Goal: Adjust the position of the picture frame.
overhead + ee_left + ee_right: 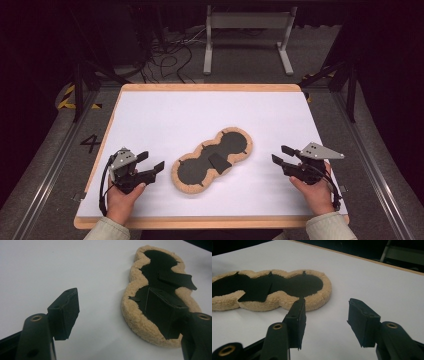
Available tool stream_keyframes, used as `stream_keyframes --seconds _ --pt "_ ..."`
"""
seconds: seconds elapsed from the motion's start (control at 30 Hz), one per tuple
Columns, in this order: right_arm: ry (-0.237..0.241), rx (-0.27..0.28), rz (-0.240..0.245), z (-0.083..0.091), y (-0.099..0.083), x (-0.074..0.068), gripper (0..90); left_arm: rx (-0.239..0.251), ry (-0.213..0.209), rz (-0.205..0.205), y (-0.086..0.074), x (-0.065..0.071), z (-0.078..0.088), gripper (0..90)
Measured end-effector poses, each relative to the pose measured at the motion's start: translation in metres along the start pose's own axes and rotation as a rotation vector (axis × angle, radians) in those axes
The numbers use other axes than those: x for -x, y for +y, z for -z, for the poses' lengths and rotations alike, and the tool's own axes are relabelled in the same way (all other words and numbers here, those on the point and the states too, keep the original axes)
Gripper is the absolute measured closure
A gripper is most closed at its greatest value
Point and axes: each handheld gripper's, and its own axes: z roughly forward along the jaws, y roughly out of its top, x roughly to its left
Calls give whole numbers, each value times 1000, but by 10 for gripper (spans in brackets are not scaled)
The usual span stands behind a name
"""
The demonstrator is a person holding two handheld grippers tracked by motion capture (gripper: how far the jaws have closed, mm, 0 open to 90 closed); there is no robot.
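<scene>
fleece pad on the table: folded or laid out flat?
Flat. The fleece pad lies spread on the white table, black side up, woolly rim all round; one small black flap lifts mid-pad.

Beyond the work surface

Far ahead of the grippers, a grey metal stand (pixel 248 35) sits on the floor beside tangled black cables (pixel 167 60); yellow-black floor tape (pixel 67 97) lies far left.

1. You see a tan fleece cover (pixel 212 161), peanut-shaped, with a black inner face turned upward.
2. It lies flat on the white tabletop (pixel 165 115), running diagonally near the middle.
3. A black flap (pixel 219 161) crosses its narrow waist.
</scene>
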Motion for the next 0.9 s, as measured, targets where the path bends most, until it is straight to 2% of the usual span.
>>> stream_keyframes --seconds 0.07,0.2,0.33,0.53,0.57,0.7,0.77,0.87,0.9 --pt "1 -1 2 1 1 0 489 -8 1 -20 0 2 -2 279" --pt "0 -5 2 1 1 0 488 -4 4 -32 1 4 -2 282" --pt "1 -8 -7 1 0 1 486 -1 -21 -32 4 8 -1 288" --pt "3 -25 -16 1 0 0 481 -24 -71 -109 10 28 -3 330" --pt "3 -26 -16 1 0 0 481 -28 -82 -111 10 32 -4 339" --pt "-6 -30 -24 4 -3 1 480 -43 -107 -123 14 42 -7 413" --pt "-7 -28 -31 5 -3 2 480 -53 -136 -121 15 46 -9 435" --pt "-14 -37 -31 7 -6 3 480 -67 -185 -141 17 53 -11 574" --pt "-16 -39 -34 8 -6 3 480 -80 -224 -158 18 55 -13 635"
